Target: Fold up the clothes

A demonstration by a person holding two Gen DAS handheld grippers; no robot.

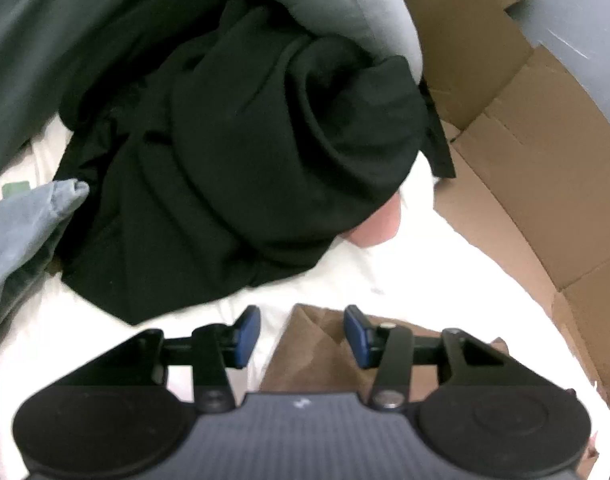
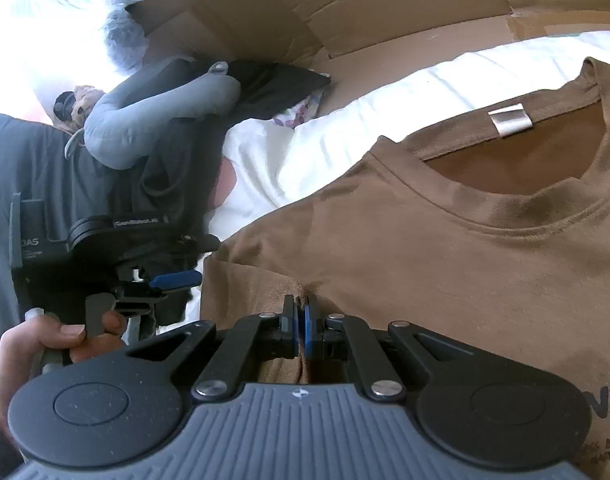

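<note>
A brown T-shirt [image 2: 445,248] lies front up on the white sheet [image 2: 325,132], its collar and neck label toward the upper right. My right gripper [image 2: 302,320] is shut on a pinched fold of the shirt near its left sleeve. My left gripper [image 1: 302,332] stands open over the shirt's edge [image 1: 317,344], where brown cloth meets the white sheet [image 1: 105,320]; its blue pads [image 1: 247,336] touch nothing. In the right wrist view the left gripper [image 2: 177,280] sits just left of the shirt, held by a hand [image 2: 57,340].
A heap of black clothing [image 1: 241,152] lies ahead of the left gripper, under a grey neck pillow [image 1: 337,8]. Grey-blue fabric [image 1: 21,224] lies at the left. Flattened cardboard [image 1: 525,160] borders the sheet on the right, and cardboard [image 2: 345,8] lies behind it.
</note>
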